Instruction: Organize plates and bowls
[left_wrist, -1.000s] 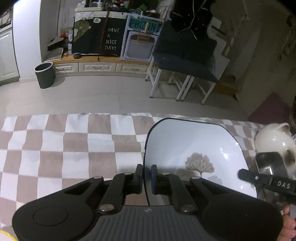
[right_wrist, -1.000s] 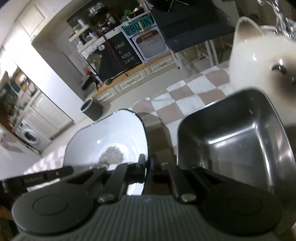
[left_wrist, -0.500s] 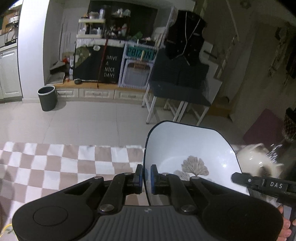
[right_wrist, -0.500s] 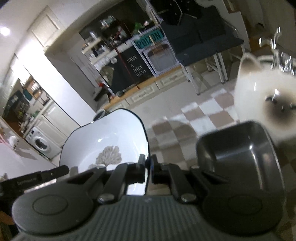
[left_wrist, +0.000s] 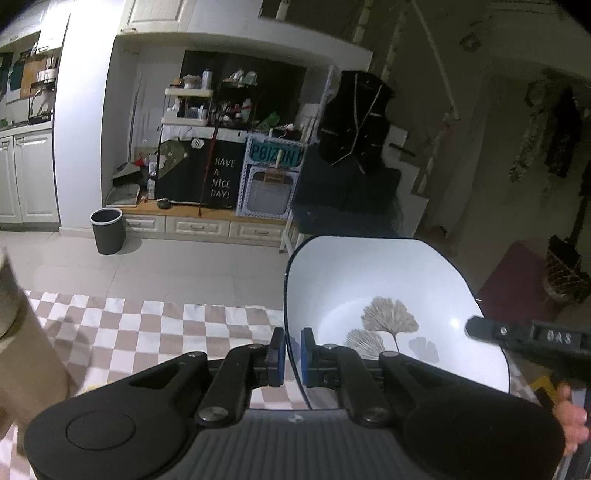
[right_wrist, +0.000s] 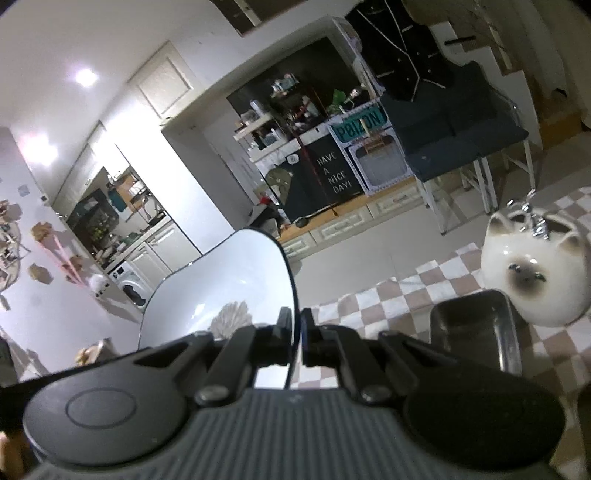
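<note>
I've got the white bowl (left_wrist: 388, 295) pinched from both sides: left gripper (left_wrist: 293, 356) clamped on its left rim, right gripper (right_wrist: 296, 334) clamped on the opposite rim, which sits at the right edge of the bowl in the right wrist view. Both sets of jaws are clenched tight on the thin wall, one pad inside & one outside. Two grips bc the bowl is wide and shallow w/ a thin lip; a single pinch on one edge would prob let it swing or slip. Judging by the view, the bowl is up in the air, clear of the counter (left_wrist: 155, 325) w/ its checked cloth, tipped so the tree print inside faces the left cam.

The right gripper's body shows at the far right of the left view, w/ the person's hand (left_wrist: 569, 417) under it.

Down on the cloth, right side, a steel tray (right_wrist: 476, 332) sits just in front of the cat-shaped jar (right_wrist: 535, 273), near or touching, can't tell. My guess is the bowl gets carried to a stacking spot, but where isn't visible. A brown blurred thing (left_wrist: 26, 350) at the near left edge, can't ID.

Risk imo: uneven motion btwn hands could twist the rim out of one grip.
</note>
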